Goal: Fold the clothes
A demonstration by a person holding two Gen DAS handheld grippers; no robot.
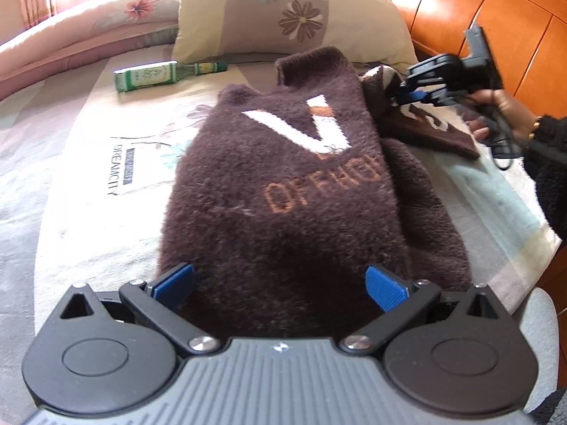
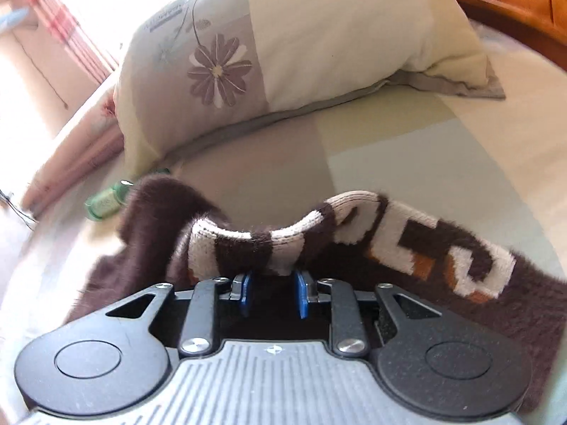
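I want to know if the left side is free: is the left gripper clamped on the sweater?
No: the left gripper stands wide open above the brown sweater, its blue pads apart.

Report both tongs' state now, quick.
Left tongs: open, empty, over the brown sweater.
Right tongs: closed on the sweater's patterned sleeve, lifting it.

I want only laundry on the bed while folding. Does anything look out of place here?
Yes: a green glass bottle lies on its side on the bedsheet, between the brown sweater and the pillow. It is not clothing.
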